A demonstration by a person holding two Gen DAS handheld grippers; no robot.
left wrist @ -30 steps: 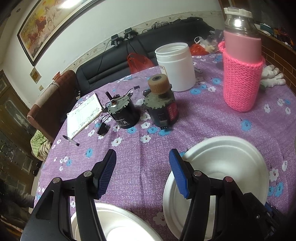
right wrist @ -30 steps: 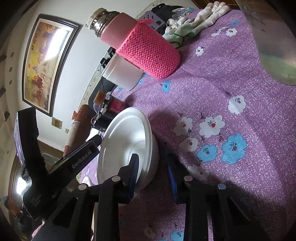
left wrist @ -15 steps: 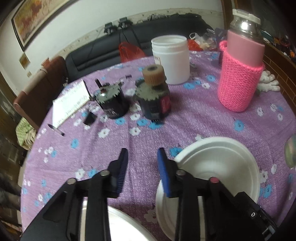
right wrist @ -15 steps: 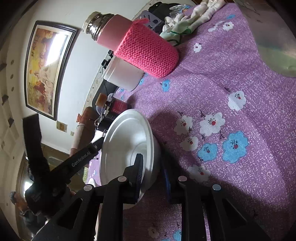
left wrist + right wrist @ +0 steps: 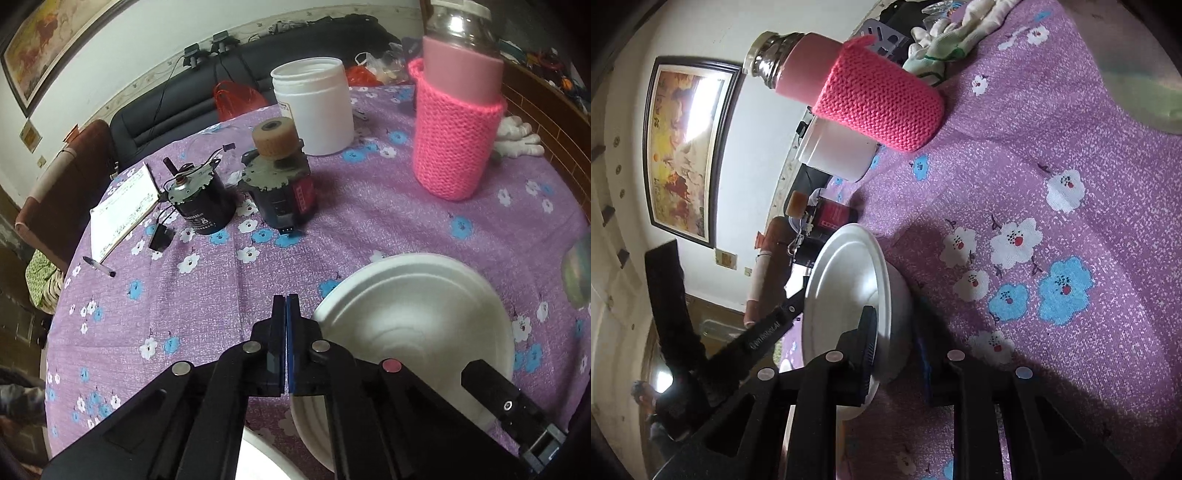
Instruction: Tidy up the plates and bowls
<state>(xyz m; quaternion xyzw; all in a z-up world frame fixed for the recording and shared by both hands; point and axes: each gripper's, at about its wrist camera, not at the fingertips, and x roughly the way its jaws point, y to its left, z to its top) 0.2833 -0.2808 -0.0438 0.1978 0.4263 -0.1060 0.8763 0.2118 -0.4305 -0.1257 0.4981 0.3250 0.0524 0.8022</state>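
Barely begun, I'd say: the right gripper [image 5: 894, 347] pinches the bowl [image 5: 413, 325] rim at lower right, bowl on a plate [image 5: 306, 421]; the left gripper [image 5: 286, 314] is closed, empty.

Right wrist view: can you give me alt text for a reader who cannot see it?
The right gripper has its fingers closed on the rim of a white bowl sitting on a purple flowered tablecloth, one finger inside the bowl and one outside. Beyond it stand a pink knit-sleeved flask and a white jar.
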